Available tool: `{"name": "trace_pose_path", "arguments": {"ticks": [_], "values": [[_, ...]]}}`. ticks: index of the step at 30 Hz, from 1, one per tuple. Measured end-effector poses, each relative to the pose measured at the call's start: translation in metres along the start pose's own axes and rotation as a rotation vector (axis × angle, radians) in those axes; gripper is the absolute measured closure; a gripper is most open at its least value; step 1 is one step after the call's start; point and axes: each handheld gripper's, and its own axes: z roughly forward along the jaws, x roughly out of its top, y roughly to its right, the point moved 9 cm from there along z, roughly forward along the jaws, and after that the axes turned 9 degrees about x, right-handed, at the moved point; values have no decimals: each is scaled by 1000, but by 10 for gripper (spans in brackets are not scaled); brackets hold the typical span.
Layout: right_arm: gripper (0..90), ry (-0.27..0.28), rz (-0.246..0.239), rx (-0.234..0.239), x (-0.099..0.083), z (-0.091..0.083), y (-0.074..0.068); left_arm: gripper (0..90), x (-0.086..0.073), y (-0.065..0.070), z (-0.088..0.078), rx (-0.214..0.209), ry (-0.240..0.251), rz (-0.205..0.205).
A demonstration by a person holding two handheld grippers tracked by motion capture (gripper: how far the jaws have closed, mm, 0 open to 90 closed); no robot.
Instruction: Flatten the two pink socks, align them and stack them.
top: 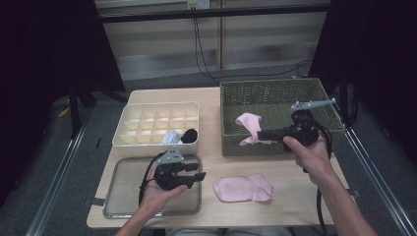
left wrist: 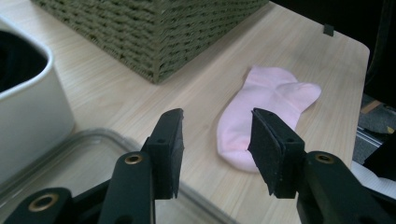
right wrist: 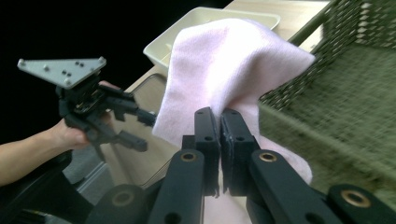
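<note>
A: Where was the right gripper [top: 263, 133]?

B: Over the near wall of the green woven basket [top: 275, 147], at the right of the worktop [top: 211, 162]. Its fingers [right wrist: 207, 135] were pressed together on a pink sock [top: 250, 125], which draped over them and hung above the basket's near-left corner.

A: And the other pink sock [top: 243, 188]?

B: It lay flat on the worktop, near the front edge, just right of the clear tray [top: 120, 206] and nearer than the basket.

A: What about the left gripper [top: 199, 175]?

B: It was held over the tray's right part, pointing toward that lying sock. Its fingers [left wrist: 169, 144] stood apart with nothing between them; the sock [left wrist: 261, 116] showed beyond the gap, untouched.

A: Anything else on the worktop?

B: A cream divided organizer box [top: 157, 125] sat at the far left, behind the tray, with a white item [top: 172, 137] and a black item [top: 190, 133] in its near-right compartments.
</note>
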Motion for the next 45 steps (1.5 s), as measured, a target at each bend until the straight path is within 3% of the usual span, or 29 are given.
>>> {"name": "trace_pose_path", "arguments": {"ticks": [4, 8, 13, 20, 27, 33, 38, 44, 45], "values": [[870, -9, 10, 12, -15, 8, -5, 613, 7, 7, 8, -15, 9, 11], [870, -13, 25, 10, -30, 13, -2, 656, 6, 17, 16, -44, -13, -1], [870, -44, 48, 7, -56, 22, 1, 656, -12, 25, 26, -73, -44, -14], [868, -69, 81, 7, -88, 36, 12, 626, -28, 36, 41, -109, -109, 13], [866, -111, 81, 9, -111, 48, 16, 639, -41, 44, 56, -132, -175, 43], [862, -131, 72, 6, -123, 58, 21, 650, -46, 41, 63, -114, -205, 73], [853, -162, 77, -5, -130, 66, 27, 645, -49, 41, 66, -114, -206, 58], [808, -205, 80, -10, -144, 72, 23, 612, -50, 40, 64, -110, -216, 62], [800, -218, 70, -14, -146, 72, 22, 602, -50, 40, 65, -88, -214, 66]]}}
